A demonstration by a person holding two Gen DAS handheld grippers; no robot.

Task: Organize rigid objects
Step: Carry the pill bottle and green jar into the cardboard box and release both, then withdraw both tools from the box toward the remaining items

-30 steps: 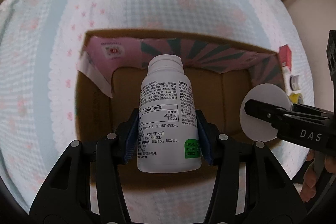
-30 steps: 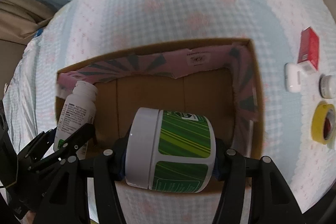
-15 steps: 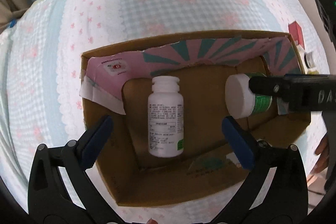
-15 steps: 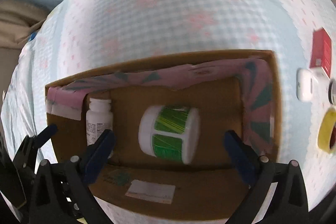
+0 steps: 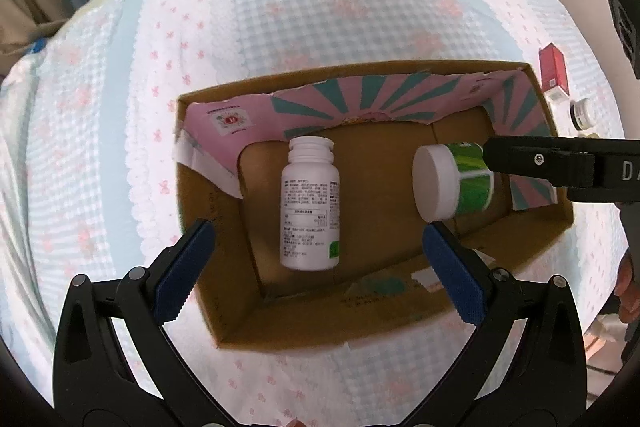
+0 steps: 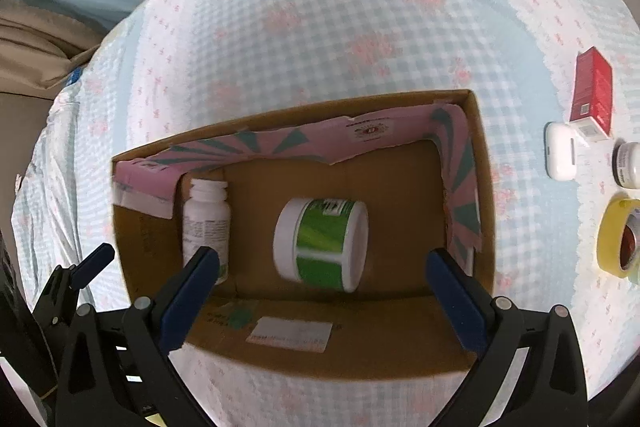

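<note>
An open cardboard box with pink and teal flaps lies on a blue checked cloth. Inside, a white pill bottle lies at the left and a white jar with a green label lies on its side to the right. My left gripper is open and empty above the box's near wall. My right gripper is open and empty above the box, and shows in the left wrist view partly covering the jar.
On the cloth right of the box lie a red carton, a white earbud case, a small white jar with a dark band and a yellow tape roll. A beige sofa edge is at the far left.
Both grippers opened and let go: the pill bottle and the green-label jar now lie in the box. Both grippers have drawn back and up from the box.
</note>
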